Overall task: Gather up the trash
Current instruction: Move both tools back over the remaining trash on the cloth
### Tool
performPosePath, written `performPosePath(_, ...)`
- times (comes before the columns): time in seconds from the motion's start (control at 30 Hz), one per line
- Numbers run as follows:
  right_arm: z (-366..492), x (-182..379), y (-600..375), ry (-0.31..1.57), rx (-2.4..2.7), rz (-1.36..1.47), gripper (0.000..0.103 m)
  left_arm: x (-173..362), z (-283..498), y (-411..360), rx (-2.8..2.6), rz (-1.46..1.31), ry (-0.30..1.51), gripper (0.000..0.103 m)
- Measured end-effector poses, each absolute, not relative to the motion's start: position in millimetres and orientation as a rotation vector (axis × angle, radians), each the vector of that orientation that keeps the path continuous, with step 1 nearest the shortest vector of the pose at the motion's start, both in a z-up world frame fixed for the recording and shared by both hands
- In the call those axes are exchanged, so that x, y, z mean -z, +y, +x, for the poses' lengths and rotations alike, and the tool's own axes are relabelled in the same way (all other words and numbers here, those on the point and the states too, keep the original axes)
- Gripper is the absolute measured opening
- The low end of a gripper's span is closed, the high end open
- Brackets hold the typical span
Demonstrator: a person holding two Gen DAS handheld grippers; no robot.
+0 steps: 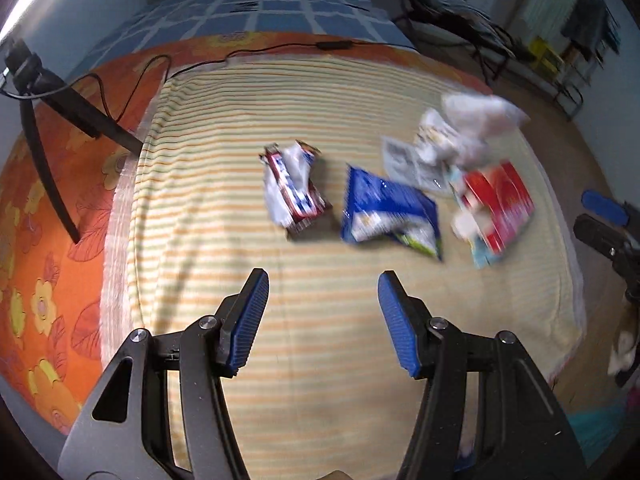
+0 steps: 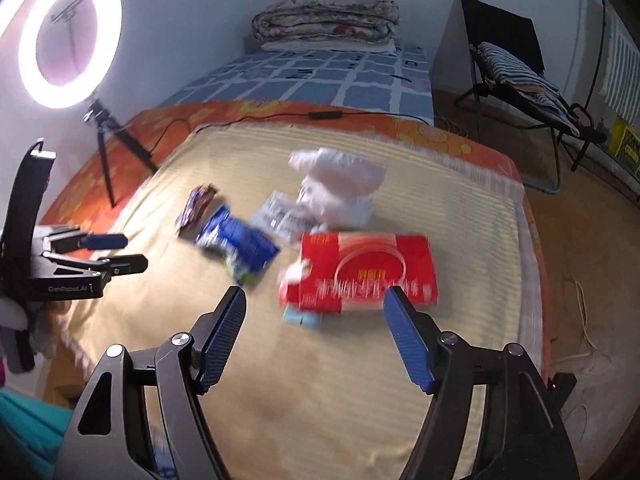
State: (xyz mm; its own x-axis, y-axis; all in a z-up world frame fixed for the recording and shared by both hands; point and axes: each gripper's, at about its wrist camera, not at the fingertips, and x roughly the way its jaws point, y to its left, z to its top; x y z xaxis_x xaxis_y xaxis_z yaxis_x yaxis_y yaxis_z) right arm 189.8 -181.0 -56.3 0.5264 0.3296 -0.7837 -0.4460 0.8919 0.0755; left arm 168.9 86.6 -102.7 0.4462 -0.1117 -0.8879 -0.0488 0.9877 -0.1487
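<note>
Several pieces of trash lie on a striped cream cloth (image 1: 240, 100) spread over a bed. They are a red-and-white wrapper (image 1: 294, 186), a blue snack bag (image 1: 386, 210), a red carton (image 1: 498, 204), a clear leaflet (image 1: 408, 164) and crumpled white plastic (image 1: 476, 120). My left gripper (image 1: 323, 276) hovers open over bare cloth, short of the wrapper and bag. My right gripper (image 2: 315, 292) is open too, hanging just before the red carton (image 2: 368, 264), with nothing between its fingers. The blue bag (image 2: 240, 244) and white plastic (image 2: 340, 184) lie beyond. Each gripper shows in the other's view (image 2: 132, 252) (image 1: 600, 218).
An orange floral sheet (image 1: 48, 200) borders the cloth. On it stands a lit ring light (image 2: 70, 34) on a tripod (image 1: 52, 168), with a black cable (image 1: 280, 50). A folded quilt (image 2: 326, 16) lies at the bed's far end. A chair (image 2: 520, 68) stands on the floor to the right.
</note>
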Motion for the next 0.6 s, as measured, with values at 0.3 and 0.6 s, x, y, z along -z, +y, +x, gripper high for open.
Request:
performPosePath(0.3,248,82,-161,0.929,-0.429,-0.120,0.071,127,213,102,0.020,-0.261,1.118,0.059)
performPosePath(0.6,286,101,-142,0.914,-0.385,-0.135,0.071,147,238,110,0.007,-0.282,1.125,0.059)
